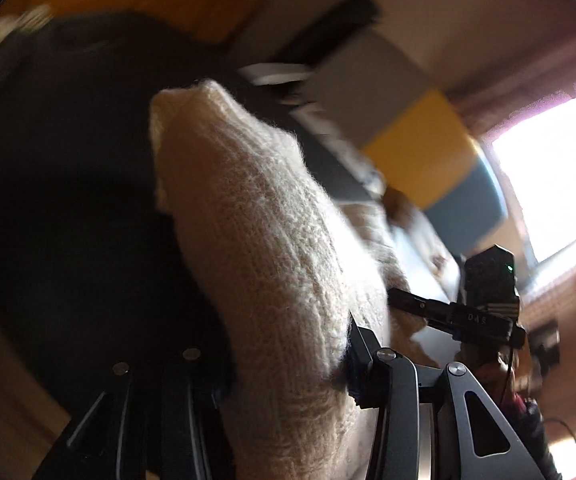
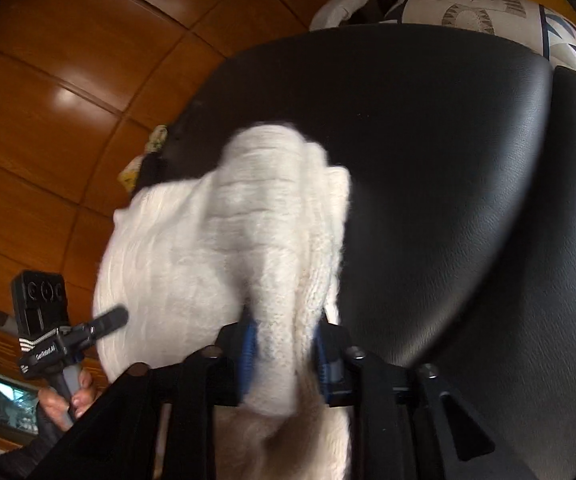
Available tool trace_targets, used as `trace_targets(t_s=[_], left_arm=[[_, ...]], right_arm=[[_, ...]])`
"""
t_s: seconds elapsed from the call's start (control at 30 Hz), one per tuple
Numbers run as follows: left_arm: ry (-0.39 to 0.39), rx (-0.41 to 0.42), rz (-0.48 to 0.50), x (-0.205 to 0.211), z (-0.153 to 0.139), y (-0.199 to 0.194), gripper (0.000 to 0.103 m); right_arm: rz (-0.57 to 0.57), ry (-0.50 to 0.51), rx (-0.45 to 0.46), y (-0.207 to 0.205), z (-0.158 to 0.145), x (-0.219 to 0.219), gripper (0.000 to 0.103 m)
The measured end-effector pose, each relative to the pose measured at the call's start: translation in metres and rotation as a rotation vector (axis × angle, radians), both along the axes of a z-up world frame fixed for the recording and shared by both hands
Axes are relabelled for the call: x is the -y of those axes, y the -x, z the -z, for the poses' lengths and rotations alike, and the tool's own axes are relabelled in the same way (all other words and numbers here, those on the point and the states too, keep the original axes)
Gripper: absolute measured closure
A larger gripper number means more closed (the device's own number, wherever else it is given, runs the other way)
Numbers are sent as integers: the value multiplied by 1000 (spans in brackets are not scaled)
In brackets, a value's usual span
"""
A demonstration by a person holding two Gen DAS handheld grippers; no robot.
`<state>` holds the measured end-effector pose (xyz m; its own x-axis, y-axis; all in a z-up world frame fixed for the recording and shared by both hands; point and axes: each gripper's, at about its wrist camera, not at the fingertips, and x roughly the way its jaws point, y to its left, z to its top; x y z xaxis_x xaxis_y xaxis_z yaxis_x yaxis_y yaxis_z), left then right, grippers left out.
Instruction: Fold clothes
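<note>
Both wrist cameras look along their fingers, close on the shared cream knit (image 1: 272, 240), each catching the other hand-held gripper.

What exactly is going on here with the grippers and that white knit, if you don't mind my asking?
A person is folding a cream knit sweater with two handheld grippers. The right gripper has its jaws clamped on a bunched fold of it, and the left gripper is clamped on another part. The sweater is held up over a black leather seat, with wooden floor beyond. The fold is not finished.
</note>
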<state>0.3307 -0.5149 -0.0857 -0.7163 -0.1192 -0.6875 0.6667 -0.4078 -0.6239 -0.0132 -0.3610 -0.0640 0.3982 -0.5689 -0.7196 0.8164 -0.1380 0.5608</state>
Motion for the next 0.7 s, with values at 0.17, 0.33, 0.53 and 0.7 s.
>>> trace_targets(t_s=[0.17, 0.33, 0.53, 0.7], left_arm=[[-110, -22, -40, 15, 18, -28, 46], [139, 39, -89, 5, -27, -49, 44], [283, 59, -103, 19, -49, -34, 38], [170, 164, -109, 29, -17, 11, 38]], right_arm=[[-60, 50, -153, -16, -29, 16, 65], [-120, 101, -307, -32, -58, 32, 64], [-233, 55, -441, -75, -51, 92, 64], [-155, -104, -351, -47, -3, 115, 70]])
